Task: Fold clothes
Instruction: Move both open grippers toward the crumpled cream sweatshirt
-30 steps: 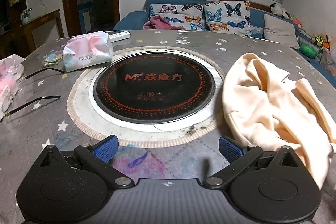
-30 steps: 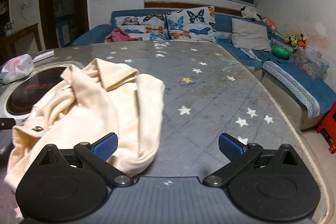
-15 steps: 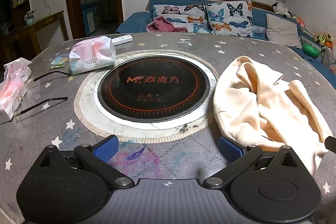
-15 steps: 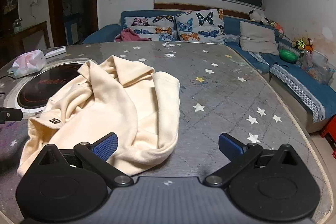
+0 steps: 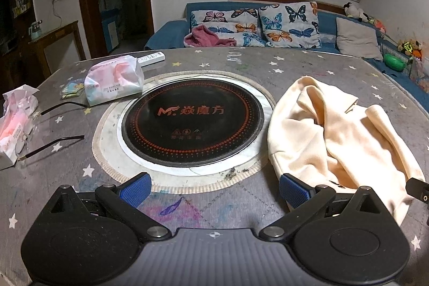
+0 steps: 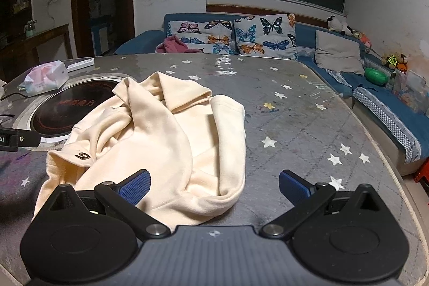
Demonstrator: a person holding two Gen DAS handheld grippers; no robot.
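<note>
The right gripper (image 6: 213, 185) and left gripper (image 5: 214, 185) hover released by the crumpled cream garment (image 6: 161, 138) (landmark); each should pinch a separate hem corner, then spread it flat.

Left tongs (image 5: 213, 190), right tongs (image 6: 213, 188): spread wide, empty.

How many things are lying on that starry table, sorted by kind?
Cream garment: 1
Tissue packs: 2
White remote control: 1
Small snack packet: 1
Total: 5, not counting the built-in round cooktop.
</note>
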